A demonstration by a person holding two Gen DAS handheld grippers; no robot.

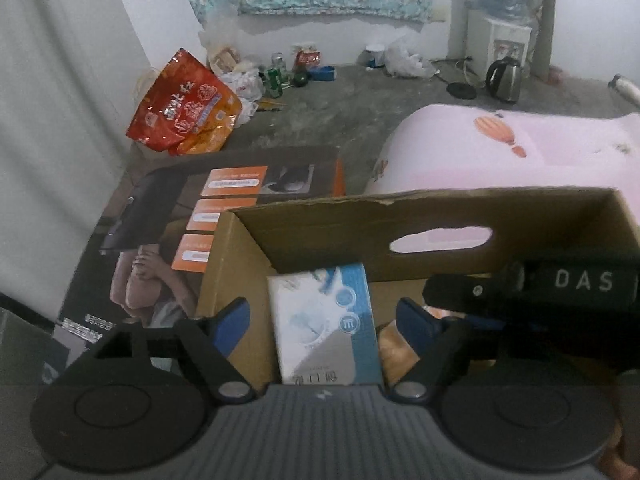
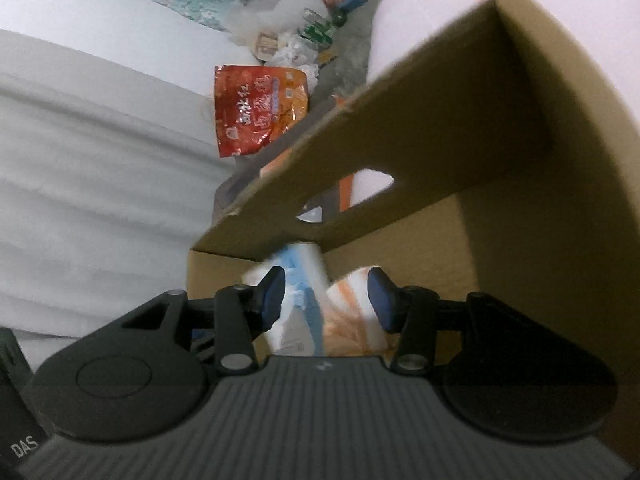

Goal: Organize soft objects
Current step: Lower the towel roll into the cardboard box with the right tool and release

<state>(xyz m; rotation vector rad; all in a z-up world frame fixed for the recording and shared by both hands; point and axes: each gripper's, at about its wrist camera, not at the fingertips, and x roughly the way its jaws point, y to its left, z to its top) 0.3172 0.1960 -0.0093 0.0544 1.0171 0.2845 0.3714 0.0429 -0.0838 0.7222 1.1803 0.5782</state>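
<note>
Two grippers are over the open brown cardboard box (image 1: 440, 216) with the oval handle hole in its far wall, and we have both of them pointing down into it. Our left gripper (image 1: 324, 320) has its blue-padded fingers (image 1: 230, 320) spread wide, on either side of a flat white-and-blue packet (image 1: 324, 320) that leans upright inside the box; the pads are not touching it. Just right of the packet we spot a soft orange-and-white striped item (image 2: 352, 312), lying low in the box. Our right gripper (image 2: 326, 300) is partly spread, nothing pinched between its pads, with the packet and the striped item showing in the gap behind them; this view is blurred, so we cannot tell what the striped item is. In the left wrist view the right gripper's black body comes in over the box from the right. Behind the box sits a pale pink bed cover with an orange balloon print (image 1: 520, 148). To the left, a large dark printed carton (image 1: 160, 232) lies flat, and a red-and-orange foil bag (image 1: 184, 108) rests on the grey floor (image 1: 340, 112) by the white wall.
</note>
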